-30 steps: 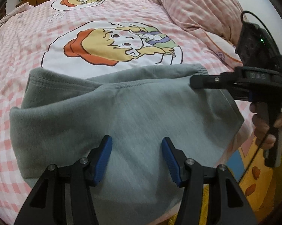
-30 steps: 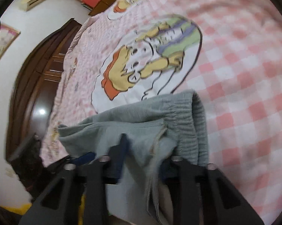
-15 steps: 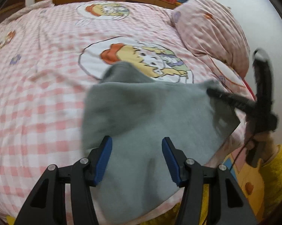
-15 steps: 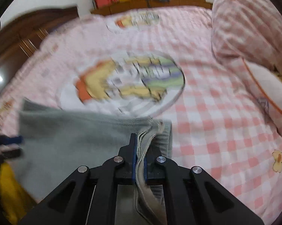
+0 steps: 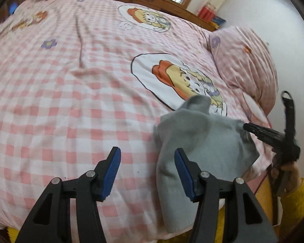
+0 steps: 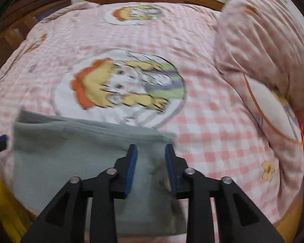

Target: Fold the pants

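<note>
I'm looking at the grey pants [image 5: 202,141], and they're sitting folded into a compact, roughly rectangular bundle of soft fleece-like fabric. In my left wrist view they're lying toward four o'clock, near the close edge of the bed, with one corner peaking up at the far end toward one o'clock. From the right wrist view the pants [image 6: 75,154] are spreading across the lower left, around seven o'clock, lying mostly flat. Their far edge is running straight from nine o'clock toward the centre, showing stacked layers and a seam line. The near right corner is looking darker and rumpled, though it's blurring.
</note>
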Demonstrator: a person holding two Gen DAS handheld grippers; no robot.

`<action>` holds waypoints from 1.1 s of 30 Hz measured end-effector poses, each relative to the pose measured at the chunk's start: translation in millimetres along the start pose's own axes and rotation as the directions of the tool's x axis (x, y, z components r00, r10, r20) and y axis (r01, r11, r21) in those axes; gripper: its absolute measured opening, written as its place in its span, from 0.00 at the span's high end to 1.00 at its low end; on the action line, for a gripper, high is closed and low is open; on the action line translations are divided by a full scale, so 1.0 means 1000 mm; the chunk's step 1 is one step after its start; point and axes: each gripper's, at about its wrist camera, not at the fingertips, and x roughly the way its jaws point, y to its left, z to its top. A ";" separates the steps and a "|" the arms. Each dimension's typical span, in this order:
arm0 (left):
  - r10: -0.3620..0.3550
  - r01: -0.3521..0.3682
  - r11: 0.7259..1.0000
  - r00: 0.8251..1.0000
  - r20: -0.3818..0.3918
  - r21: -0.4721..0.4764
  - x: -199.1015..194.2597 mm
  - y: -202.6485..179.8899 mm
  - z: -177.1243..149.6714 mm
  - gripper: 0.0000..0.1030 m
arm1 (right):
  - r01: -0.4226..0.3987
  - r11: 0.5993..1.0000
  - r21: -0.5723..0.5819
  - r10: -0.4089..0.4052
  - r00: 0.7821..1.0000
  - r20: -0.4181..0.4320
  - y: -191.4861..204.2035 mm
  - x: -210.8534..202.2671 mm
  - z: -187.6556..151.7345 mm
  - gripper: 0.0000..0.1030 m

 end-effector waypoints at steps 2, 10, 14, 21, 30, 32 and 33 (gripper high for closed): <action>-0.017 0.017 1.000 1.000 -0.009 -0.016 0.002 0.003 -0.001 0.44 | -0.034 0.999 -0.028 0.034 0.999 0.001 0.013 -0.008 0.009 0.65; -0.058 0.058 0.998 0.998 -0.007 0.009 0.009 -0.008 -0.001 0.44 | -0.399 0.916 -0.055 0.393 0.915 -0.093 0.084 -0.007 0.060 0.65; -0.108 0.108 0.994 0.993 -0.042 -0.001 0.023 -0.015 -0.009 0.66 | -0.438 0.889 -0.132 0.412 0.892 -0.183 0.132 0.011 0.082 0.65; -0.133 0.135 0.991 0.989 -0.063 0.026 0.026 -0.020 -0.021 0.79 | -0.477 0.841 -0.256 0.369 0.851 -0.374 0.182 0.051 0.064 0.66; -0.166 0.163 0.986 0.983 -0.080 -0.037 0.025 0.002 -0.030 0.74 | -0.553 0.767 -0.325 0.370 0.795 -0.480 0.179 0.041 0.009 0.87; -0.155 0.154 0.988 0.985 -0.081 -0.019 0.026 -0.002 -0.032 0.74 | -0.547 0.765 -0.341 0.355 0.799 -0.485 0.181 0.043 0.002 0.87; -0.147 0.147 0.989 0.986 -0.084 -0.007 0.027 -0.004 -0.032 0.74 | -0.544 0.768 -0.340 0.355 0.802 -0.481 0.181 0.044 0.002 0.87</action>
